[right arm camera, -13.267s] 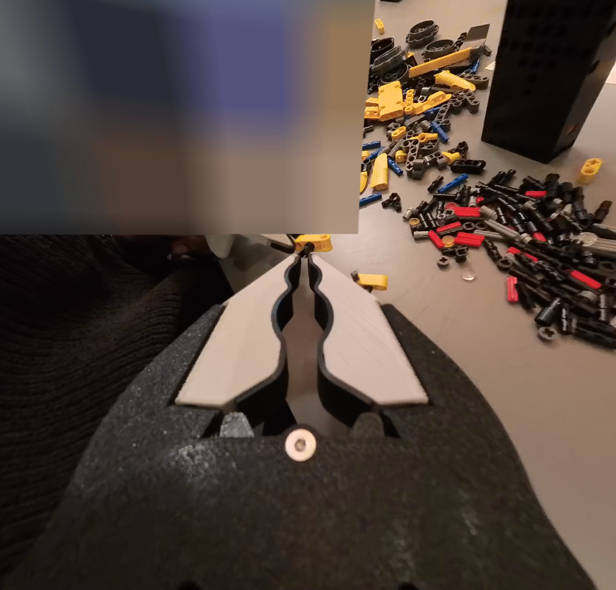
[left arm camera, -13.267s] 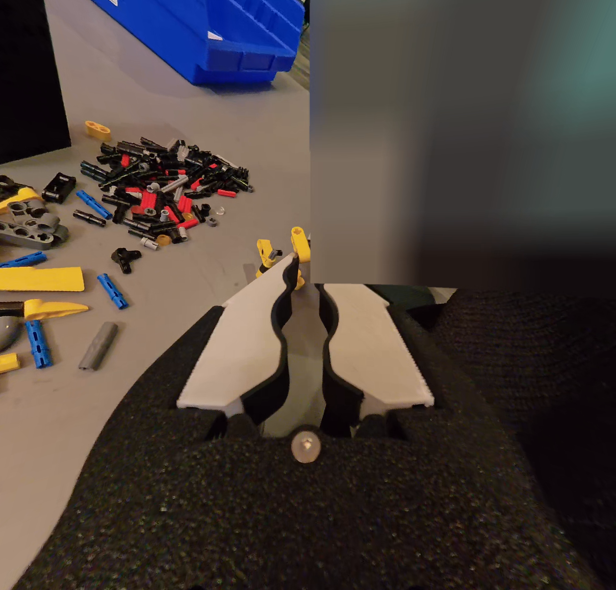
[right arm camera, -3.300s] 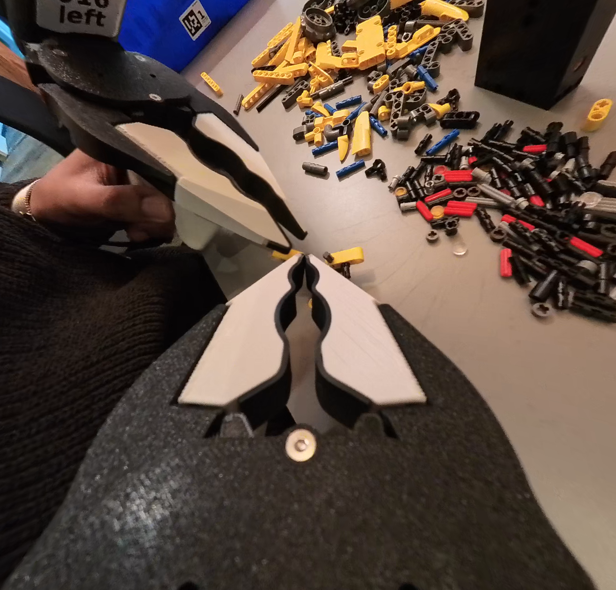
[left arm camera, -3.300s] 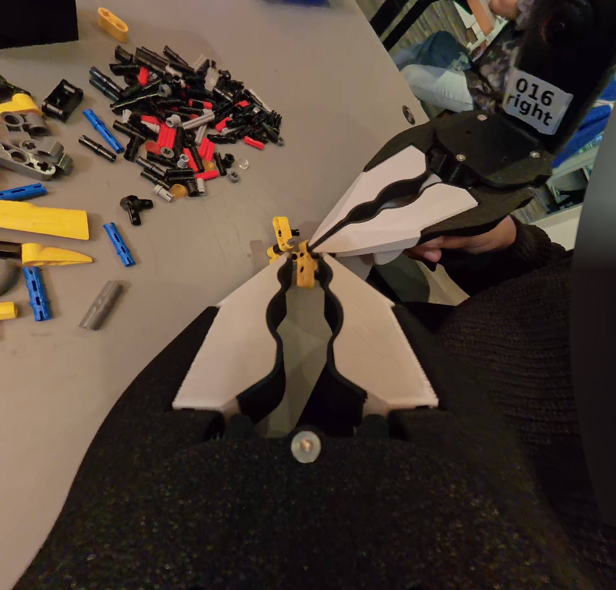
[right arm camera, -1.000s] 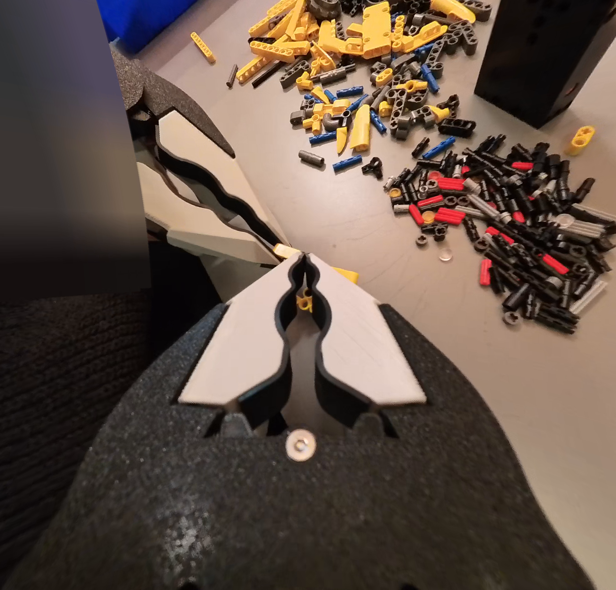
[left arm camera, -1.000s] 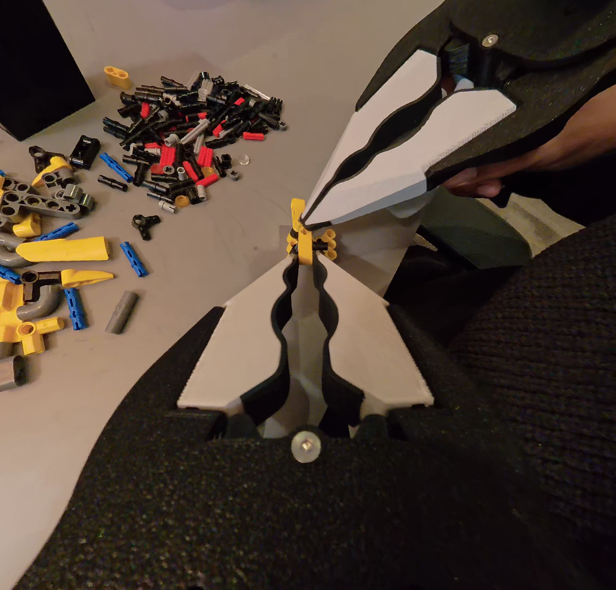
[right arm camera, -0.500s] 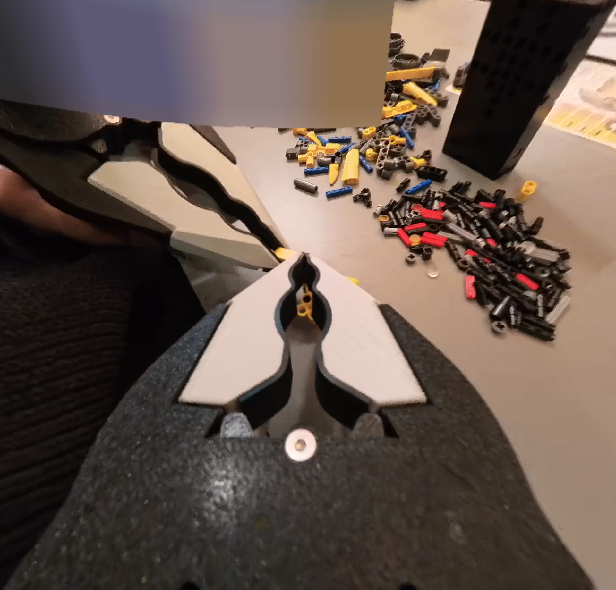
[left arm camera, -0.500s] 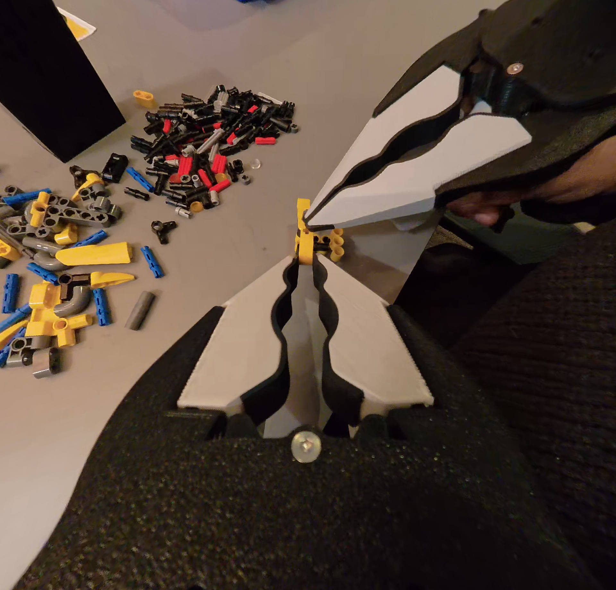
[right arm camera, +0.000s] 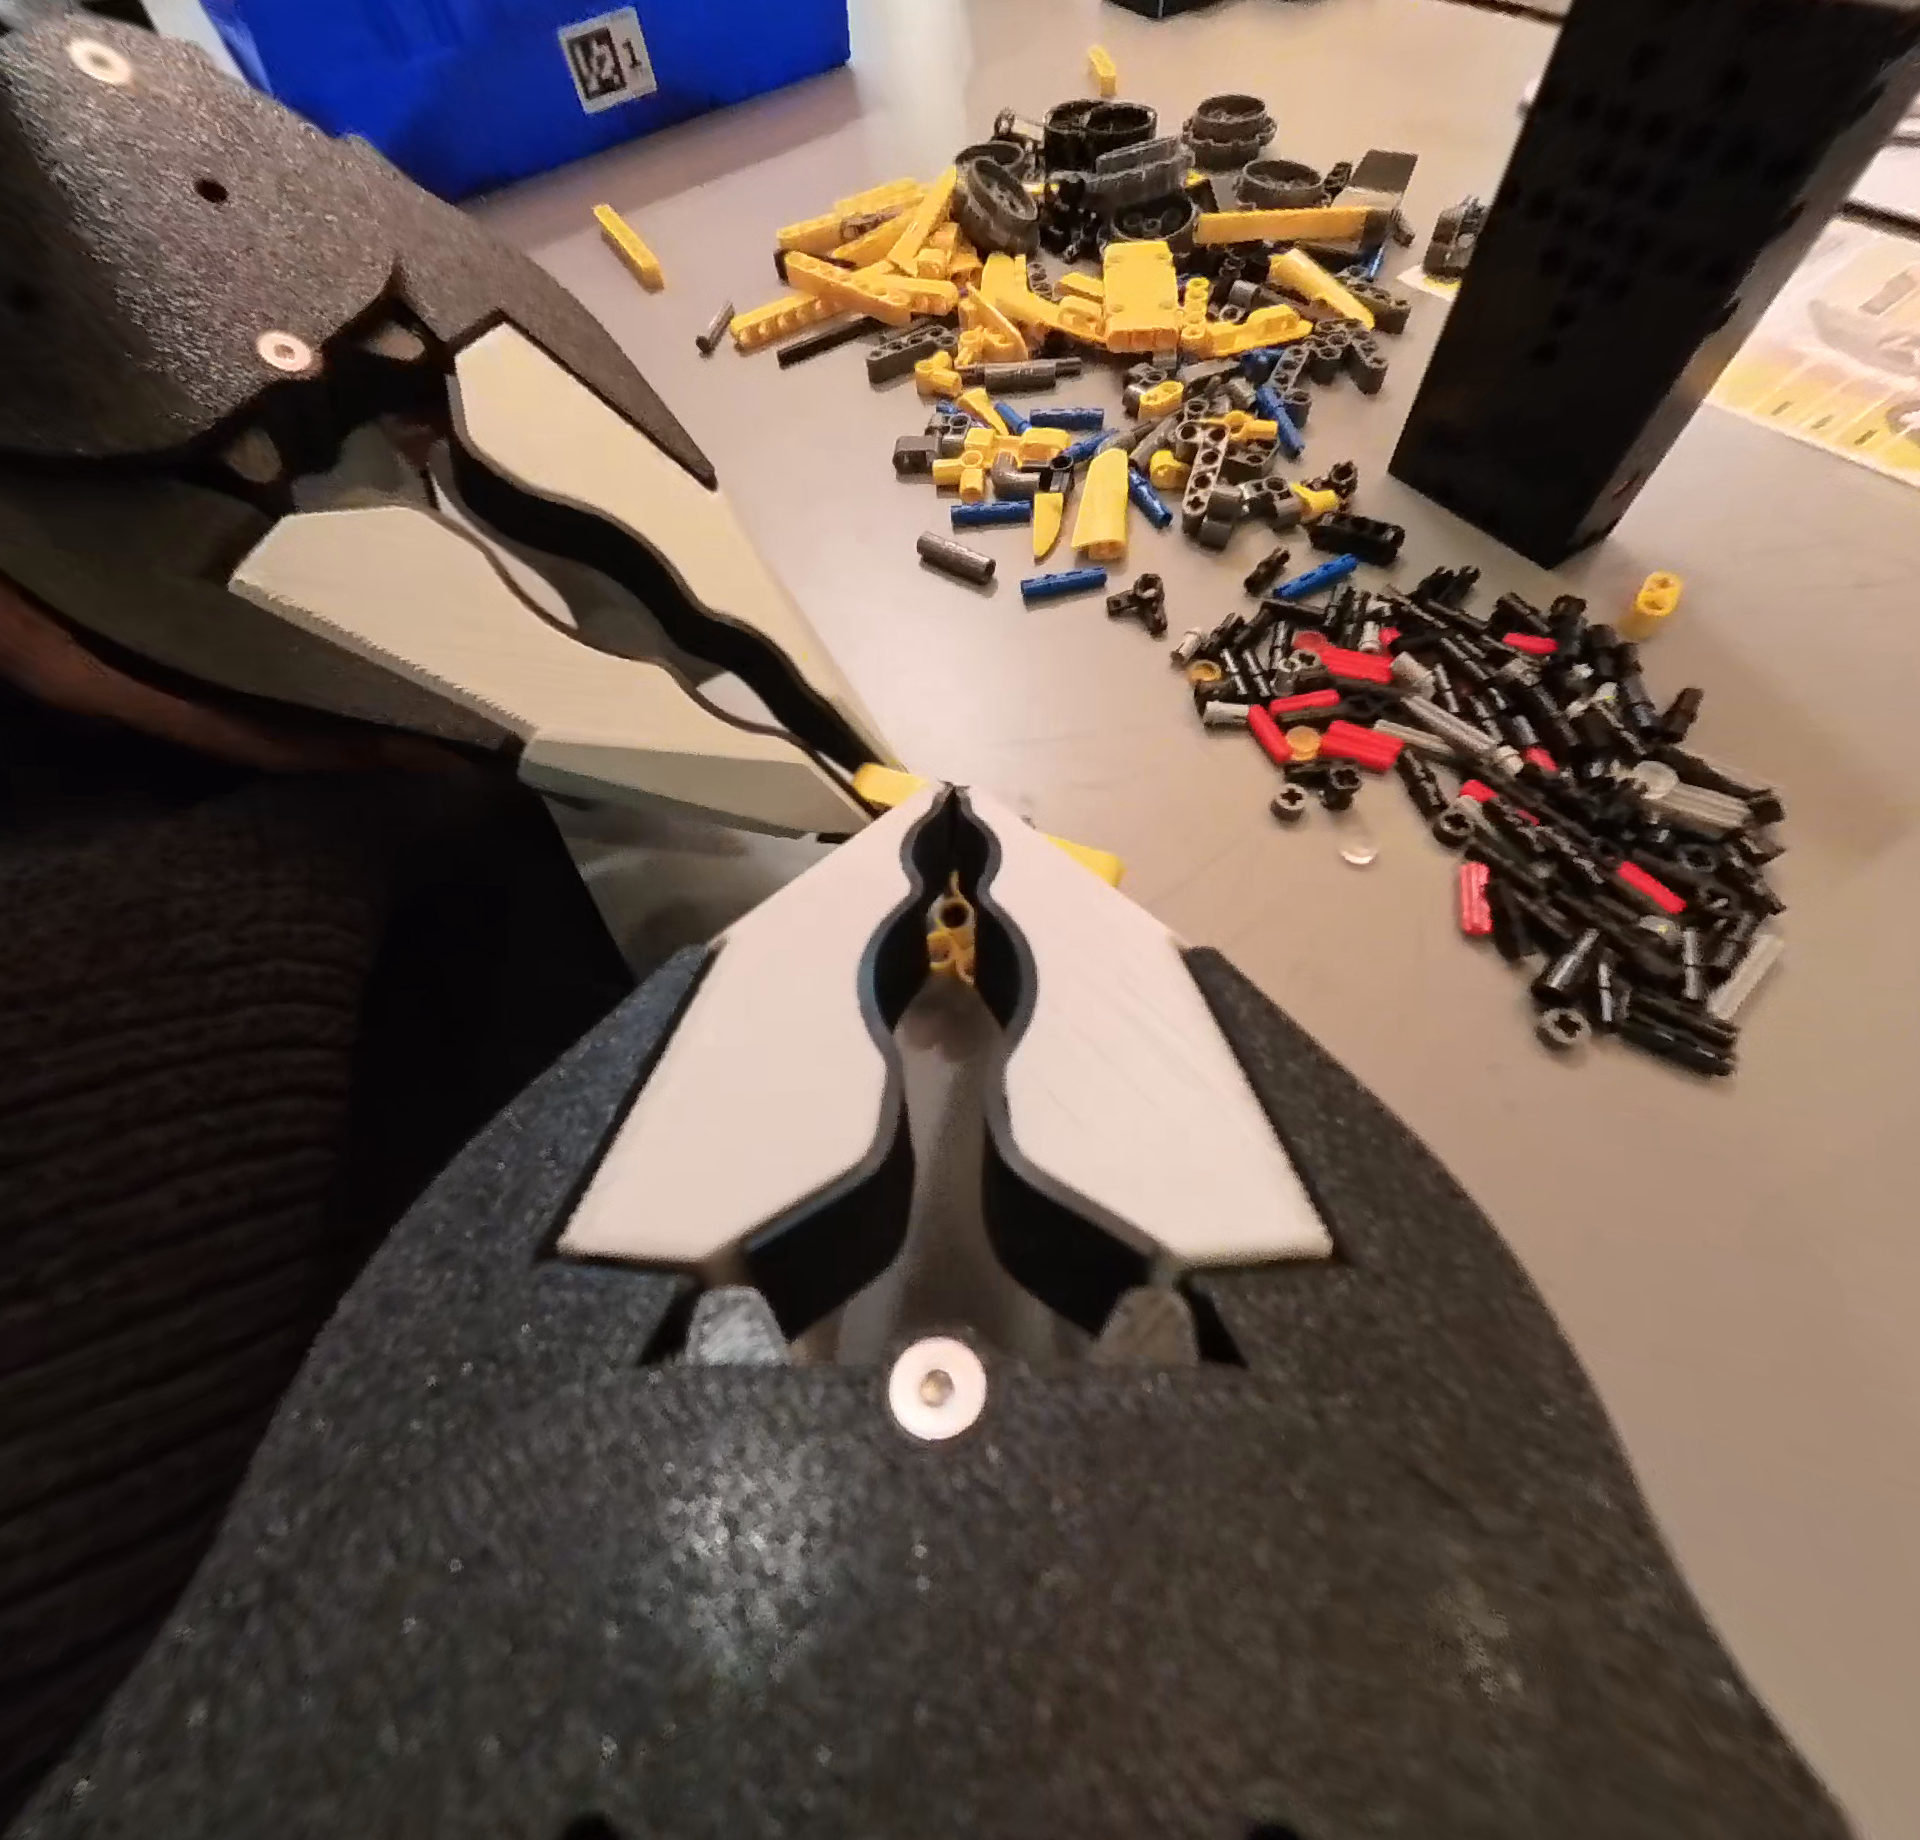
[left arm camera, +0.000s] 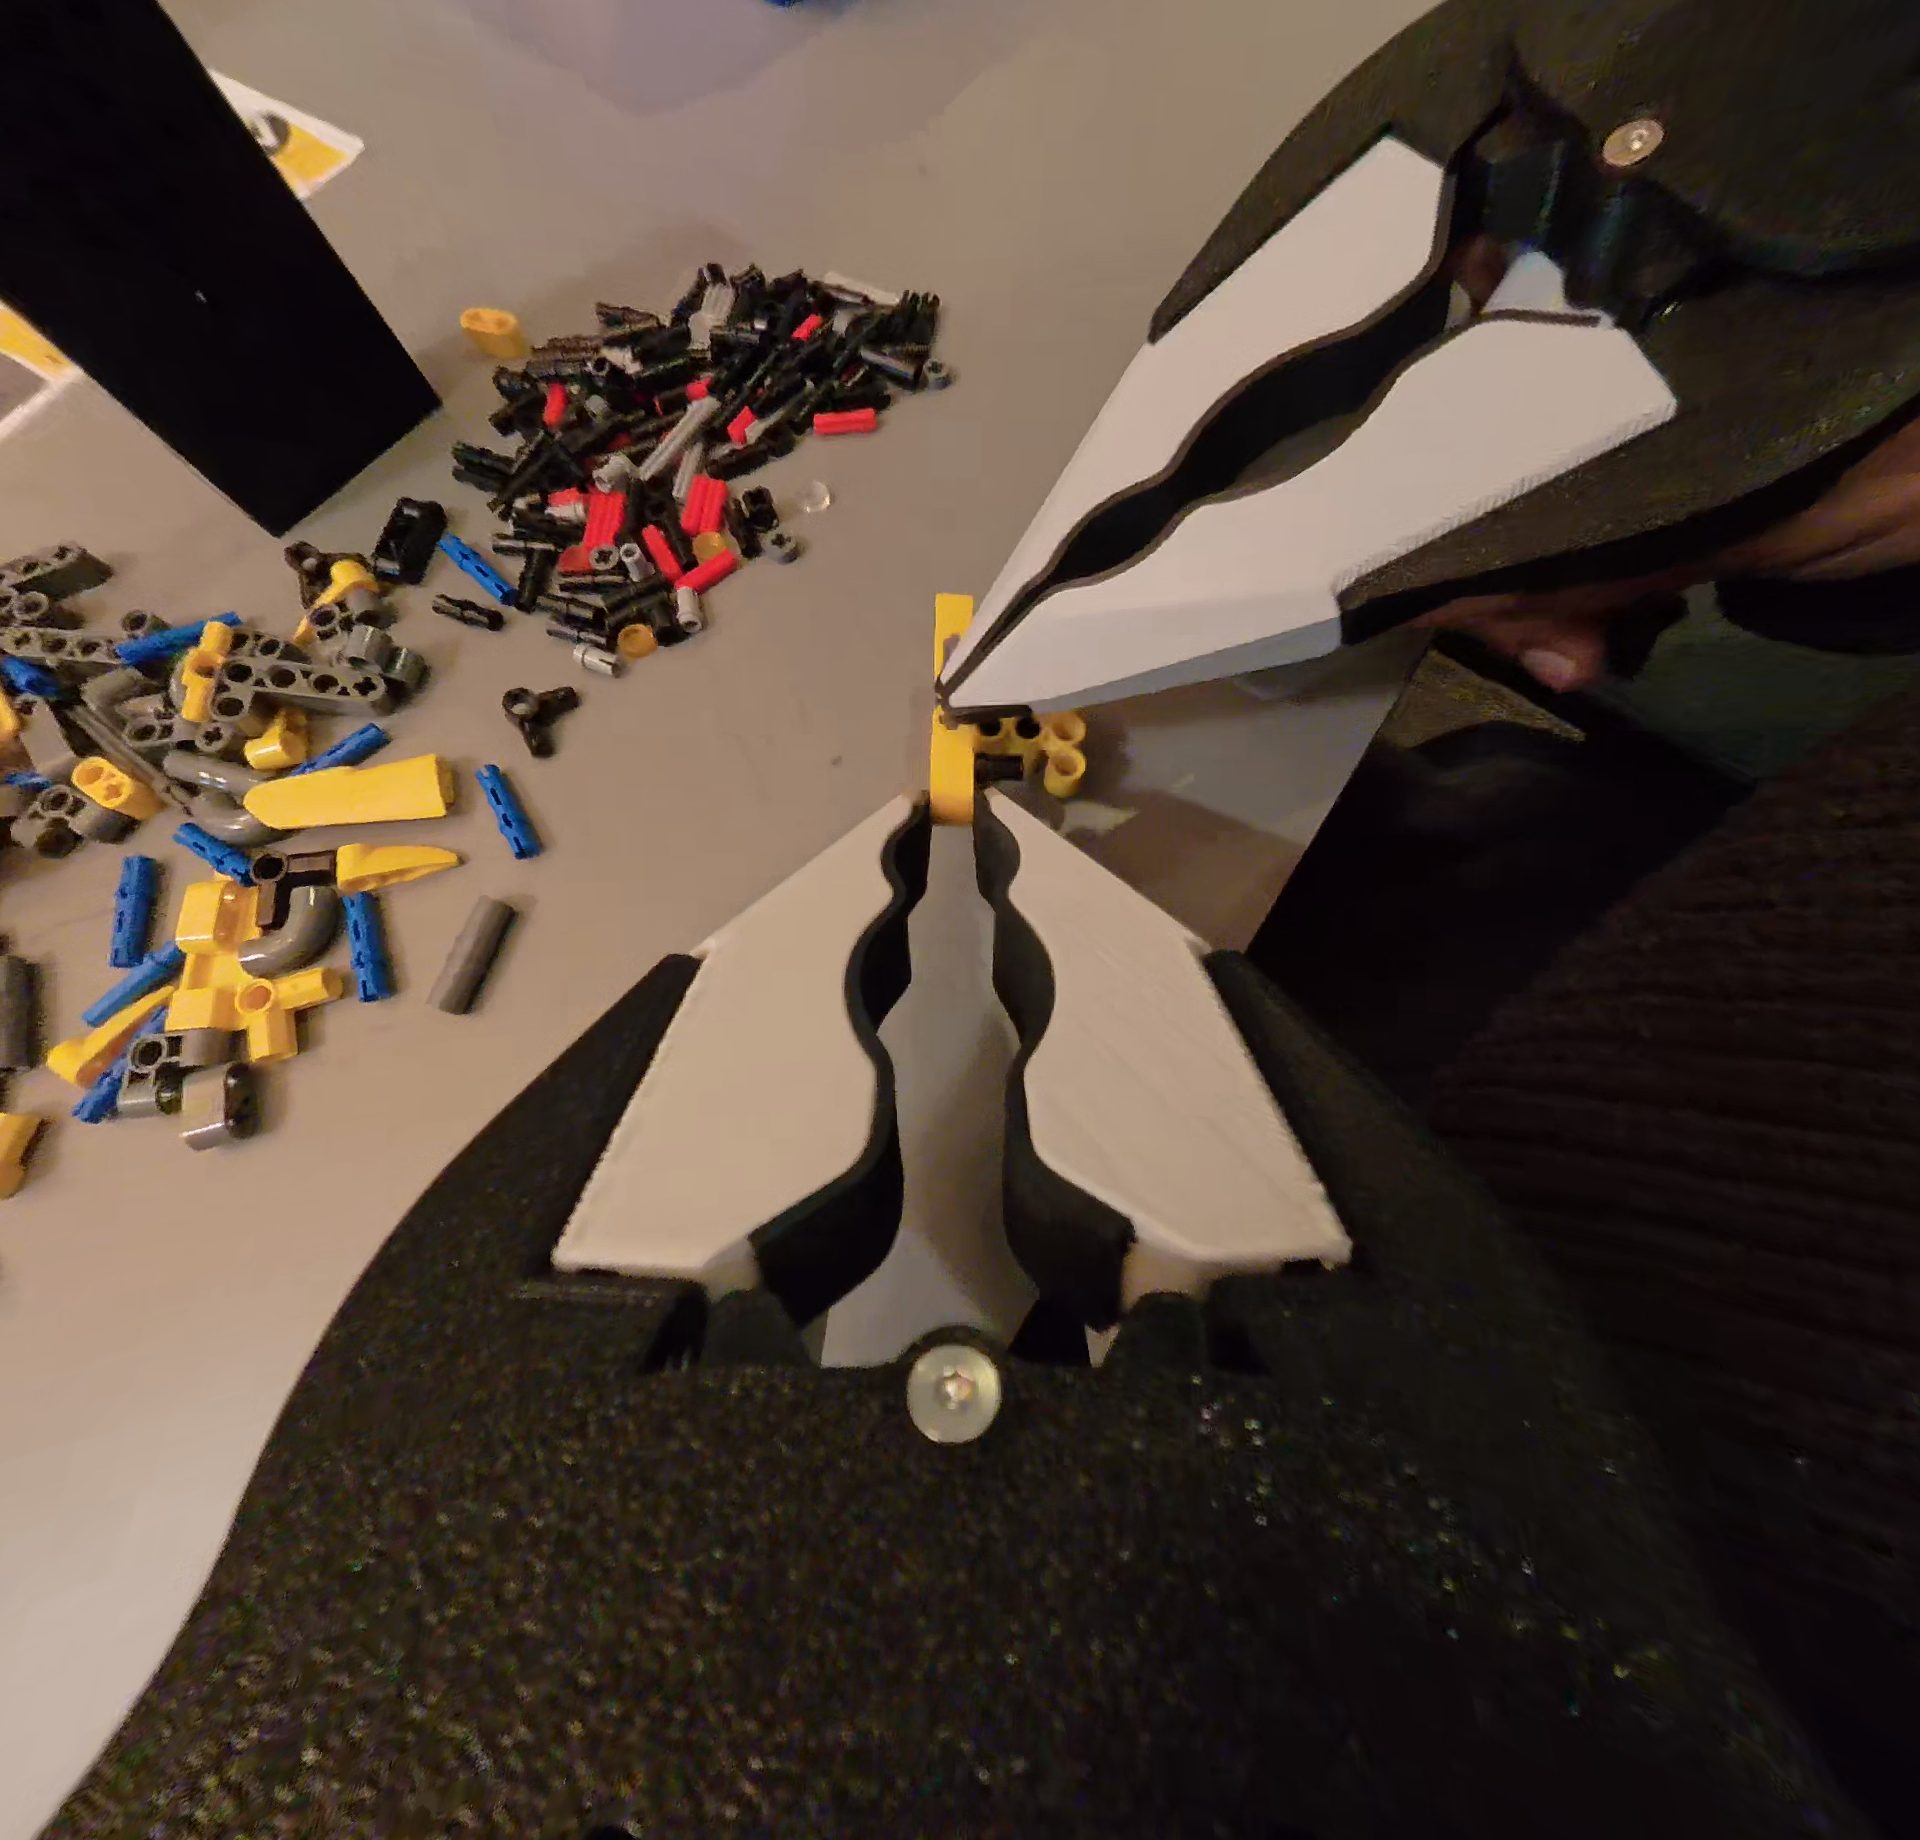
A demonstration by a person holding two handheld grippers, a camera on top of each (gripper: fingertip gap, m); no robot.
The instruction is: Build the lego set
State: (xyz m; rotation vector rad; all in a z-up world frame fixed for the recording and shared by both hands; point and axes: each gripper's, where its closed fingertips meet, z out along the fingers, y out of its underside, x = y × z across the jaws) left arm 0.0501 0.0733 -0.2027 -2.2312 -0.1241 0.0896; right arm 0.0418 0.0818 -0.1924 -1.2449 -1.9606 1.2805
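Tools meeting tip to tip at the centre of the frame, above the near edge of the grey worktop (left arm camera: pixel 727 128). I am holding my left tool (left arm camera: pixel 951 803) clamped on a small yellow pinned assembly (left arm camera: pixel 951 751), its long axis running straight up the left wrist picture, out past the tips. My right tool (left arm camera: pixel 948 694) is reaching in from the upper right of that picture, its tips drawn together on the upper part of the same yellow assembly; a short cross-piece with round holes is sticking out to the right just under those tips.

In the right wrist picture my right tool (right arm camera: pixel 951 798) is showing its tips pressed together, with a bit of the yellow assembly (right arm camera: pixel 951 933) visible in the hollow behind them, while my left tool (right arm camera: pixel 868 803) is coming in from the left edge, a yellow end peeking out at its tip. So the piece is lying between the two tools, touching both, off the worktop.

Beyond, on the worktop: a heap of black, red and grey pins (left arm camera: pixel 675 460) in the upper middle of the left wrist picture, loose yellow, blue and grey parts (left arm camera: pixel 260 855) at the left edge, a tall black block (right arm camera: pixel 1621 263) at upper right of the right wrist picture, and a blue bin (right arm camera: pixel 499 24) at upper left.
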